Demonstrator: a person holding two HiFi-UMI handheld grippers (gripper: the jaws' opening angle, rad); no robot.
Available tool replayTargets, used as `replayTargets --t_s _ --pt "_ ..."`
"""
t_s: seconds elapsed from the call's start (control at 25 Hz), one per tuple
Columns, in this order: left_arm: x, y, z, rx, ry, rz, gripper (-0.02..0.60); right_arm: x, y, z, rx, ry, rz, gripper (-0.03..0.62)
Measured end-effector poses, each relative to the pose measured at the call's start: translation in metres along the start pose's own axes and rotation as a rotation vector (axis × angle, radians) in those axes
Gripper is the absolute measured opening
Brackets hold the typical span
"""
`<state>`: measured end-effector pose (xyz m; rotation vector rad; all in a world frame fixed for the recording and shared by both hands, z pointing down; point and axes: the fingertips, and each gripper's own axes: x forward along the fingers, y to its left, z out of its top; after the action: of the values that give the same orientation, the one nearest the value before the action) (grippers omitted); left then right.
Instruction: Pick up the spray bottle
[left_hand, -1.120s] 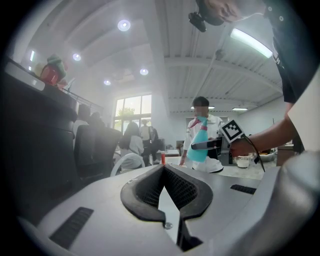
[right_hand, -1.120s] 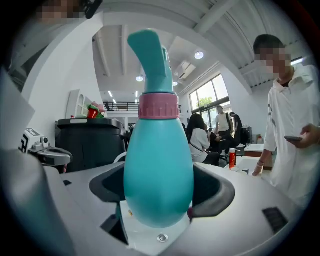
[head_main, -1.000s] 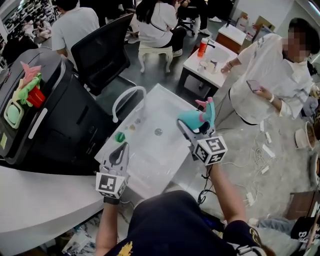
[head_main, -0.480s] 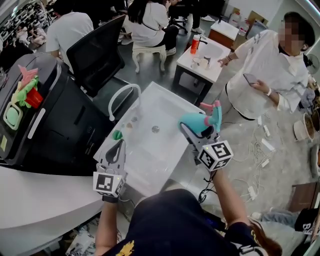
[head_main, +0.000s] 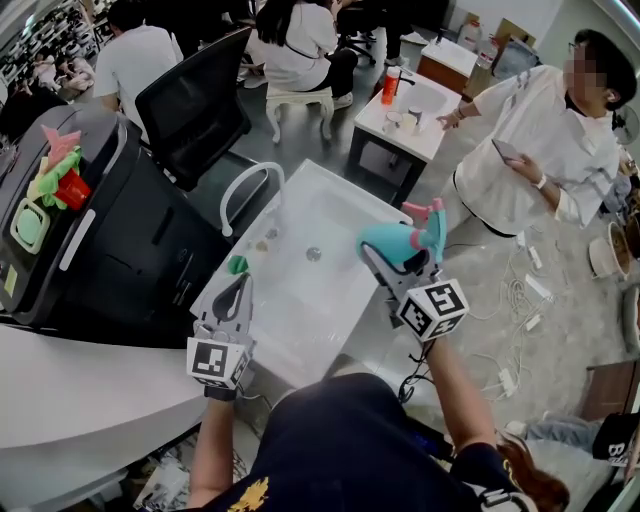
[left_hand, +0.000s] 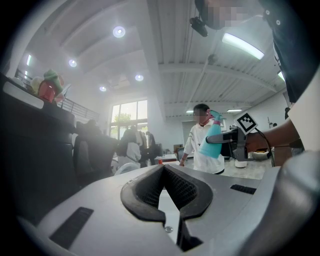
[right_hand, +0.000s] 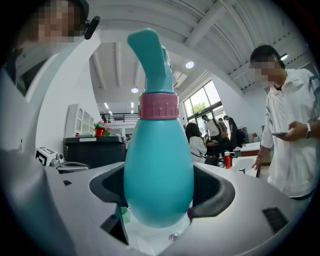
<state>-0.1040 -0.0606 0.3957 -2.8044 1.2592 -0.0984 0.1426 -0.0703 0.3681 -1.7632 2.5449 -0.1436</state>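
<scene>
The spray bottle is teal with a pink collar and a teal trigger head. My right gripper is shut on its round body and holds it upright in the air, over the right rim of the white sink. In the right gripper view the bottle fills the gap between the black pads. My left gripper hovers at the sink's left rim, shut and with nothing in it. In the left gripper view its pads meet at the tips, and the held bottle shows off to the right.
A curved white faucet and a small green object sit at the sink's left side. A black case stands to the left and a black chair behind. A person in white stands right, with cables on the floor.
My right gripper has shifted a little and risen slightly with the bottle still in it. The left gripper has stayed put.
</scene>
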Motion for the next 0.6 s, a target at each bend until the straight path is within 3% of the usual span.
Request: replayTargets --t_s 0.6 --pt "-0.007 0.003 -0.014 0.016 0.051 -0.04 0.015 -0.002 0.018 0.006 -0.003 -0.016 0.025 0.365"
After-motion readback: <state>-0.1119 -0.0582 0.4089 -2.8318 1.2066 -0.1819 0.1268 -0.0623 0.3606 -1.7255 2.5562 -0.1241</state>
